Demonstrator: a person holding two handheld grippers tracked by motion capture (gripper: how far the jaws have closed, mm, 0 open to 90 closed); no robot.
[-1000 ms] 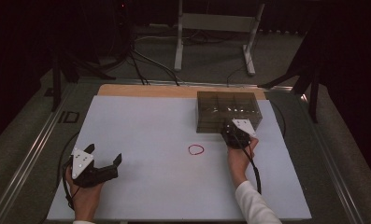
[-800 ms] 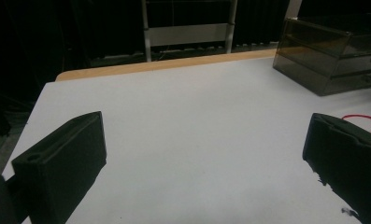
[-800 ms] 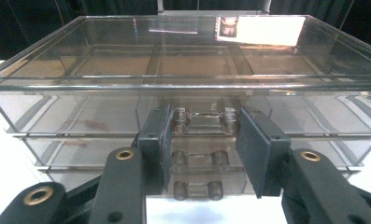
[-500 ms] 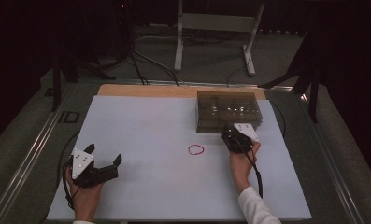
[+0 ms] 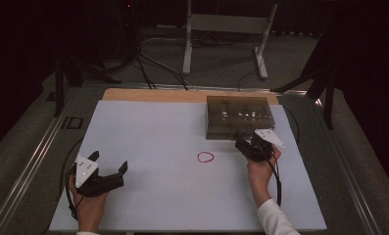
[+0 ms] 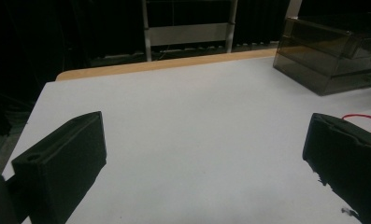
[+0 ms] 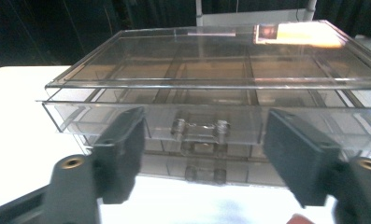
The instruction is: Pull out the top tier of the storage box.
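Note:
A smoky clear compartment box [image 5: 238, 116] with its lid down stands at the back right of the white table [image 5: 153, 132]. My right gripper [image 5: 242, 143] is just in front of it. In the right gripper view that gripper [image 7: 206, 126] has just been opening its jaws; they stand open on either side of the box's front latch [image 7: 199, 129] and hold nothing. A red rubber band [image 5: 205, 156] lies flat on the table left of the right hand. At the near left my left gripper [image 5: 109, 160] rests open and empty, its jaws wide apart [image 6: 206, 135], with the red rubber band [image 6: 363, 120] beyond its right jaw.
A wooden strip [image 5: 153, 95] runs along the table's far edge. Behind it stand a metal stand [image 5: 226, 24] and cables on the floor. A metal rail [image 5: 30, 166] borders the table's left side. Cables trail from both grippers.
The right gripper's jaws have spread apart and the hand has drawn back a little from the box toward the near edge. The left gripper has not moved.

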